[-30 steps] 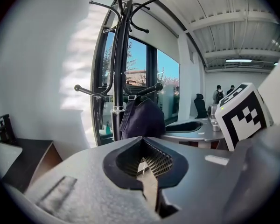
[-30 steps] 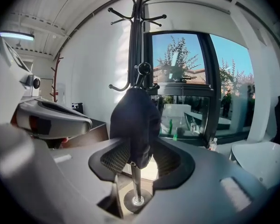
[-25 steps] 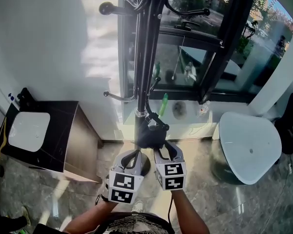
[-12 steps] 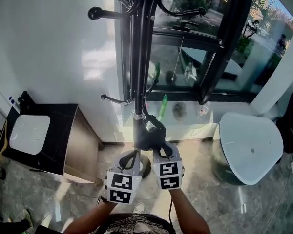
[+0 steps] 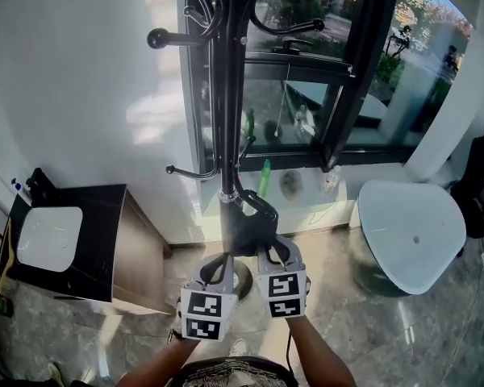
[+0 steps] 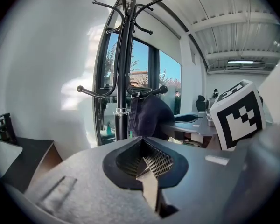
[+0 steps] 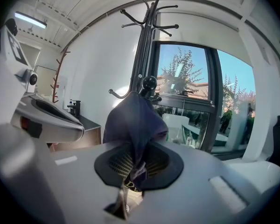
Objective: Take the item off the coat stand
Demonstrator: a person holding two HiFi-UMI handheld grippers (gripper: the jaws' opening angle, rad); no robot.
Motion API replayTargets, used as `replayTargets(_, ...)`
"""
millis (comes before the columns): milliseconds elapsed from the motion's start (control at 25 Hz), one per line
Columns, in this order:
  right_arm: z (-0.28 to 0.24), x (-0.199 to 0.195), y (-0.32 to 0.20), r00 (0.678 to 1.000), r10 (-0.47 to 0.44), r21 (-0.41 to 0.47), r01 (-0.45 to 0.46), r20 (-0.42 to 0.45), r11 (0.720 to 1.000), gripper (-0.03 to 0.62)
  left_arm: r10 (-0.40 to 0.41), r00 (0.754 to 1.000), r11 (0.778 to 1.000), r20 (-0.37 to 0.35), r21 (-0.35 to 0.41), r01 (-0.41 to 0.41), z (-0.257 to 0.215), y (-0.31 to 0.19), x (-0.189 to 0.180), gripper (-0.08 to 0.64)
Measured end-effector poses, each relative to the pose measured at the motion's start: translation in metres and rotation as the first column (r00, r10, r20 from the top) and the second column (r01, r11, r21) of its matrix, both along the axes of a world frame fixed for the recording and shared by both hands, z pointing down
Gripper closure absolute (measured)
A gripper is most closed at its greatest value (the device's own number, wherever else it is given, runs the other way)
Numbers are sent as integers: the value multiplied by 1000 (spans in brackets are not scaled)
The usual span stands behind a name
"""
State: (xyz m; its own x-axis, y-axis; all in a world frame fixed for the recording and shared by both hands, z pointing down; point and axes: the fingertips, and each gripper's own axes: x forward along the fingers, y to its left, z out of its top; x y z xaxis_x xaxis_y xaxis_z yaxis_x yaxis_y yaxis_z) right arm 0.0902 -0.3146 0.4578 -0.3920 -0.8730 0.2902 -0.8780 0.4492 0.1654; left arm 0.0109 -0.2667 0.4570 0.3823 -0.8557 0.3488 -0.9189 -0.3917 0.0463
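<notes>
The dark fabric item (image 5: 244,226) hung on a low hook of the black coat stand (image 5: 224,95), centre frame in the head view, just above both grippers. The jaws of the right gripper (image 7: 134,167) were closing on its lower edge, with fabric pinched between the pads. The left gripper (image 6: 142,160) sat just left of the item, jaws together on nothing.

Sunlit white wall (image 5: 81,95), black-framed window (image 5: 306,111), dark cabinet (image 5: 101,232) with white basin (image 5: 48,236), grey marble floor (image 5: 371,329)

The cloth item (image 5: 246,230) hangs on the coat stand (image 5: 224,95), cabinet (image 5: 101,216) left, table (image 5: 411,232) right.
</notes>
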Motion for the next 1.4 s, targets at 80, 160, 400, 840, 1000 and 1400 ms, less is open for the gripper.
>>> replayTargets(80,-5,1,1,1000,20,13,-20,2,1000,561,12,1000,1000,-2,4,-12,-3,1,-1,554)
replayTargets(160,-10,3,4,999,38,27,-38,3,999,561,26,1000,1000,-3,5,-26,-5,2,-1,554)
replayTargets(400,-19,11,16,996,87,43,-88,9,995,561,63,998,998,-7,10,-63,-10,10,1,555)
replayTargets(840,-31,29,50,983,186,80,-185,0,979,561,125,992,992,-16,13,-125,-15,37,5,555)
replayTargets(1000,-33,38,63,976,219,95,-218,-2,971,561,142,990,990,-14,19,-142,-16,46,7,555)
replayTargets(1400,-35,43,100,967,256,83,-256,10,963,561,165,986,986,-13,28,-165,-20,70,6,555)
